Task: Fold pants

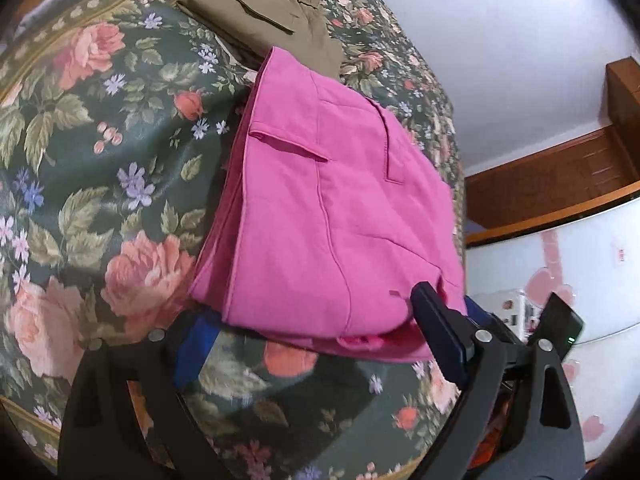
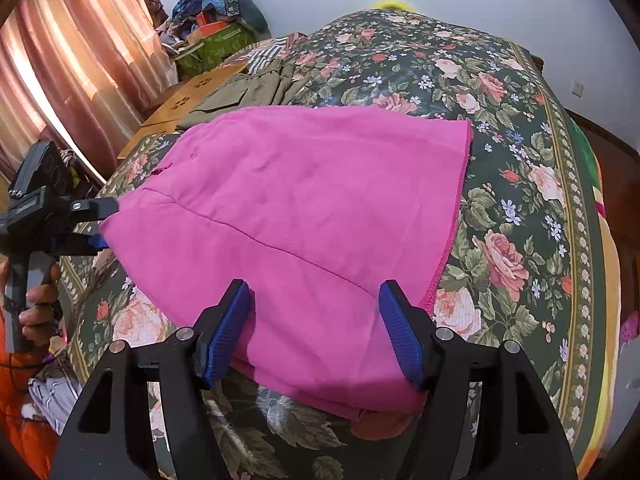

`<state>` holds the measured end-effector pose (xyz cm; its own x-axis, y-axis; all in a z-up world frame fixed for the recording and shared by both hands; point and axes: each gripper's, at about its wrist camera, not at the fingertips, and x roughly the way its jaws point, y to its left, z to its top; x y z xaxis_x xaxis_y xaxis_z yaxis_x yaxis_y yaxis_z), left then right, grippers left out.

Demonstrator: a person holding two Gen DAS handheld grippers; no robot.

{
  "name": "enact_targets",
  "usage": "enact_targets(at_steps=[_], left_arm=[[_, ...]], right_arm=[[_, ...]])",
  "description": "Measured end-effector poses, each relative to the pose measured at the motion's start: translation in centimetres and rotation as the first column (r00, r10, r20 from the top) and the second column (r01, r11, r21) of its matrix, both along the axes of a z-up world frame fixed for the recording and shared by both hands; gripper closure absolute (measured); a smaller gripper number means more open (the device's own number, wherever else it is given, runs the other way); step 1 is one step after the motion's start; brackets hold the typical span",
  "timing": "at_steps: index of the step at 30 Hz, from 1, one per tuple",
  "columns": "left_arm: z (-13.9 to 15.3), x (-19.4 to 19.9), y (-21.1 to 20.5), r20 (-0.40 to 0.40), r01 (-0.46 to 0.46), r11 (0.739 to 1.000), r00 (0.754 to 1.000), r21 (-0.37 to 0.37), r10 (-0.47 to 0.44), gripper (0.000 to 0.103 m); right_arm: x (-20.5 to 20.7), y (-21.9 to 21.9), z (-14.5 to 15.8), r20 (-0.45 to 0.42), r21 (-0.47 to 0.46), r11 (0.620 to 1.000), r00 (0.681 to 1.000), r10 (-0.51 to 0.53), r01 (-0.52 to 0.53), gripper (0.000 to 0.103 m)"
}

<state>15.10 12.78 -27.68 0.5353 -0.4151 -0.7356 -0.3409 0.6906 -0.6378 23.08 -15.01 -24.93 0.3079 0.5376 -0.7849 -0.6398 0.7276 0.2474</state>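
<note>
The pink pants (image 1: pixel 320 208) lie folded on the floral bedspread (image 1: pixel 100 152); they also show in the right wrist view (image 2: pixel 304 208). My left gripper (image 1: pixel 316 328) is open with the near edge of the pants between its fingers: one finger (image 1: pixel 440 328) rests on top of the fabric, the other blue pad (image 1: pixel 196 344) is under the edge. It shows from the side in the right wrist view (image 2: pixel 105 222) at the pants' left corner. My right gripper (image 2: pixel 316 328) is open, its blue pads (image 2: pixel 228 332) astride the near edge of the pants.
Folded olive pants (image 1: pixel 264 16) lie beyond the pink ones, also in the right wrist view (image 2: pixel 244 92). A wooden bedside cabinet (image 2: pixel 188 96), curtains (image 2: pixel 80 60) and a pile of bags (image 2: pixel 216 20) stand at left. A wooden door frame (image 1: pixel 560 184) is at right.
</note>
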Motion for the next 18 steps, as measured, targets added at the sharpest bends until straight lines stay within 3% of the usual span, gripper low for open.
enact_targets(at_steps=[5,8,10,15,18], left_arm=[[-0.2,1.4,-0.5,0.014,0.012,0.999,1.0,0.035,-0.013,0.014],[-0.1,2.2,-0.3,0.017,0.008,0.999,1.0,0.044,-0.009,0.029],[0.1,2.9,-0.4,0.019,0.011,0.997,1.0,0.07,-0.013,0.045],[1.7,3.2,-1.8,0.031,0.058,0.969,0.997,0.24,-0.067,0.064],[3.4,2.7,-3.4,0.067,0.087,0.92,0.99,0.381,-0.122,0.069]], right_arm=[[0.1,-0.1,-0.1,-0.002,0.007,1.0,1.0,0.004,-0.004,0.039],[0.1,-0.1,-0.1,-0.003,0.009,1.0,1.0,0.005,-0.005,0.038],[0.1,-0.1,-0.1,-0.003,0.011,1.0,1.0,0.004,-0.004,0.038],[0.2,0.0,-0.2,-0.005,0.006,1.0,1.0,0.004,-0.004,0.037],[0.3,0.0,-0.1,-0.02,-0.002,1.0,1.0,-0.01,0.01,0.037]])
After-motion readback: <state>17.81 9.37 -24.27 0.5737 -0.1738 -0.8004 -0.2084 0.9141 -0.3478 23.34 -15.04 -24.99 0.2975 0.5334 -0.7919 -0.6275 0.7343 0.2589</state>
